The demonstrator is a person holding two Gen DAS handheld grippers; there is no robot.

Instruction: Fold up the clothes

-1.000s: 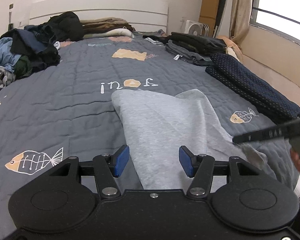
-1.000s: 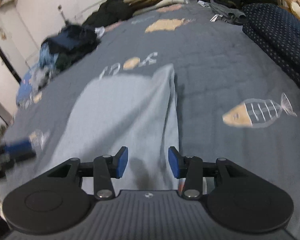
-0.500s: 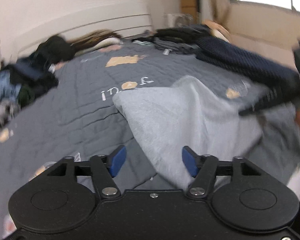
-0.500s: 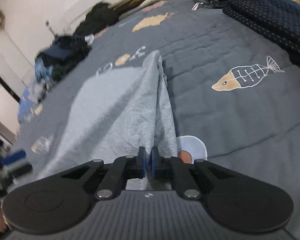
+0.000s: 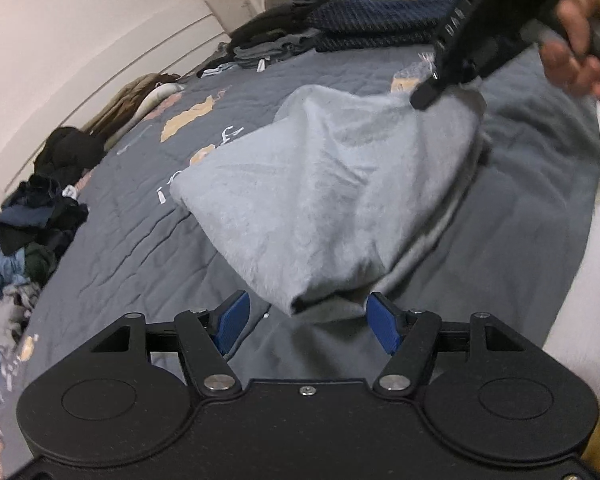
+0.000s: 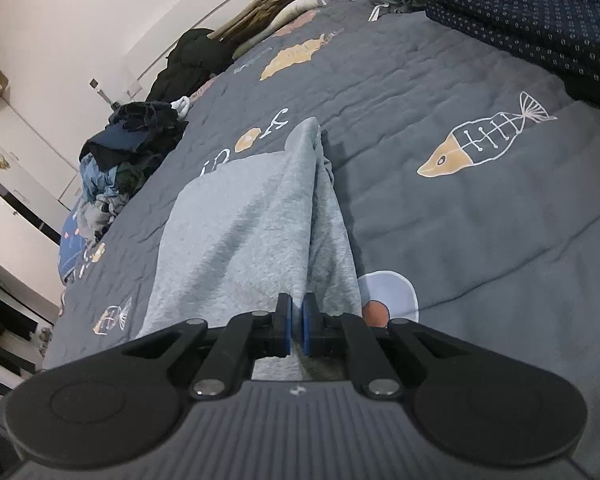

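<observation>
A light grey garment lies partly lifted on the dark grey bedspread. My right gripper is shut on the near edge of the grey garment, which hangs in folds from its blue pads. In the left wrist view the right gripper pinches the garment's far corner and holds it up, with a hand on its handle. My left gripper is open, and the garment's lower folded corner hangs between its blue pads without being clamped.
A pile of dark and blue clothes lies at the bed's left side. Folded garments and a navy dotted blanket are stacked along the right. Brown and black clothes sit by the white headboard. The bedspread has fish prints.
My right gripper has shut on the grey garment's edge and raised it. My left gripper has swung to the right and closer, so the garment's folded corner now hangs between its open fingers.
</observation>
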